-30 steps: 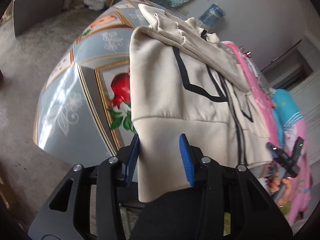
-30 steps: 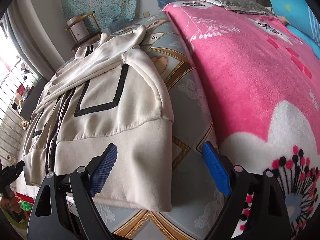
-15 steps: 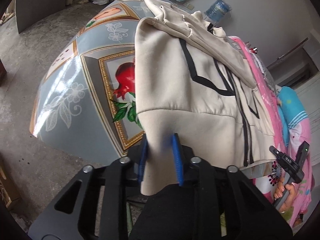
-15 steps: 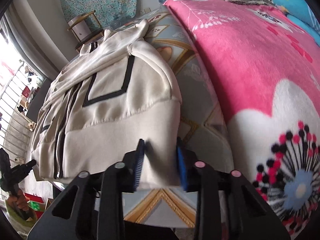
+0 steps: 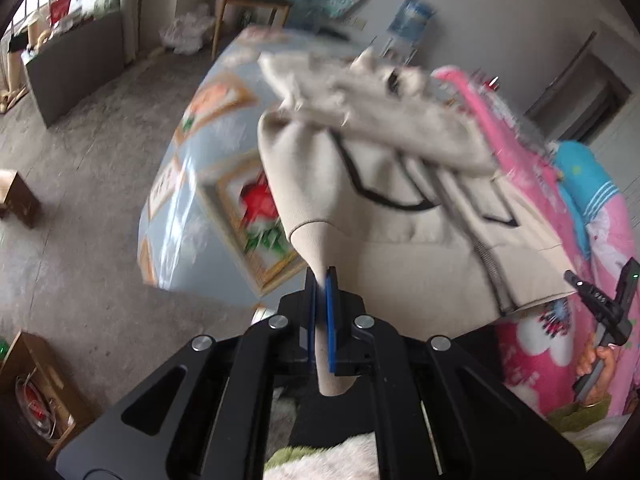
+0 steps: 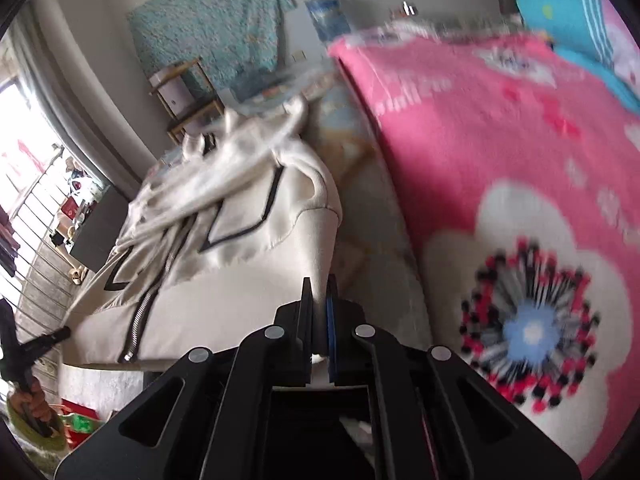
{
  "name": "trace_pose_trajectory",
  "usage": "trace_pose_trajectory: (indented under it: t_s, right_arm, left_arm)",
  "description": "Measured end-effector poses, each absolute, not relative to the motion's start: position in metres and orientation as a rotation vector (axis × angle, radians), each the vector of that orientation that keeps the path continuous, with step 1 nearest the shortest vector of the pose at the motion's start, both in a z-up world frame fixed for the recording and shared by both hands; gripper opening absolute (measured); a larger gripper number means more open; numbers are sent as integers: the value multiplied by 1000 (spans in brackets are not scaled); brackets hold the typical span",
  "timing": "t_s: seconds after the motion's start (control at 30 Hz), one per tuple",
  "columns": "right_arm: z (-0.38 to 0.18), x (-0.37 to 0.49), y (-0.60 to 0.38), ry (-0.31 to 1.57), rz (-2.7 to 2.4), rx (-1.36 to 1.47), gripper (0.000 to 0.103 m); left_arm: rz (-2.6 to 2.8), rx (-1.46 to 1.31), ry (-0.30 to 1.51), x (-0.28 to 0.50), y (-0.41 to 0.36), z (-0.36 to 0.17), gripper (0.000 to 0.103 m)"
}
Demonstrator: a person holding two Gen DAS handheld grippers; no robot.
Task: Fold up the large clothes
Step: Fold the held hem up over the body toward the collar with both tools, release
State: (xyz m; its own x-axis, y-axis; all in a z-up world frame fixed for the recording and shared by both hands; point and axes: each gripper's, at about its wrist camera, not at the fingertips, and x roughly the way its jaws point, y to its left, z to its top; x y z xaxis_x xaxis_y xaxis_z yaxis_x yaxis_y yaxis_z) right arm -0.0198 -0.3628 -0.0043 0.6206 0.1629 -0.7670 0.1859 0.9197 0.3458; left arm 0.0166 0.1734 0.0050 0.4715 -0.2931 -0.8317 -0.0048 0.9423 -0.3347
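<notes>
A cream zip jacket with black trim lies on the bed, sleeves folded over its front. My left gripper is shut on the jacket's left hem corner and lifts it off the bed. My right gripper is shut on the right hem corner of the jacket, also lifted. The upper part of the jacket is blurred. The right gripper shows at the right edge of the left wrist view; the left gripper shows at the left edge of the right wrist view.
The bed has a grey-blue printed sheet and a pink flowered blanket beside the jacket. A blue pillow lies at the head. A wooden chair, a cardboard box and a small stool stand on the floor.
Both grippers closed on the jacket's hem corners and have lifted them up from the bed. The hem now hangs between the two grippers, and the upper jacket is moving.
</notes>
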Motion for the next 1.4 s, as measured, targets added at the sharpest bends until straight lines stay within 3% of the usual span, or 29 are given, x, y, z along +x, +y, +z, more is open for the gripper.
trace_pose_trajectory:
  t_s: [0.1,0.27,0.53,0.63,0.7,0.73,0.8,1.07,1.4]
  right_arm:
    - [-48,-15,-371,1018,-23,496,5]
    - [-40,-13,-369,1010,33,471,9]
    - [-53,-11,-364,1069,58,469,13]
    - [-55,-12,-365,1073,71,485,14]
    - [-52,-14,-361,1067,69,456,14]
    - [-48,-15,-357,1062,61,423,12]
    - [-43,-17,-352,1050,51,386,8]
    - [-2,-16,-355,946,72,421,7]
    - [36,40,-353,851,90,438,7]
  left_arm:
    - [-163,-354,1171,18,176,-45,4]
    - [-207,-437,1159,18,184,-54,5]
    - [-239,-522,1232,9,175,-85,25]
    - [-238,-510,1243,5,168,-91,25]
    - [-240,-484,1231,2,164,-88,20]
    - [-244,-471,1220,1,163,-84,9]
    - [-266,-451,1182,-5,161,-68,7]
    - [-382,-524,970,-8,167,10,5]
    - [-383,-570,859,55,173,36,5]
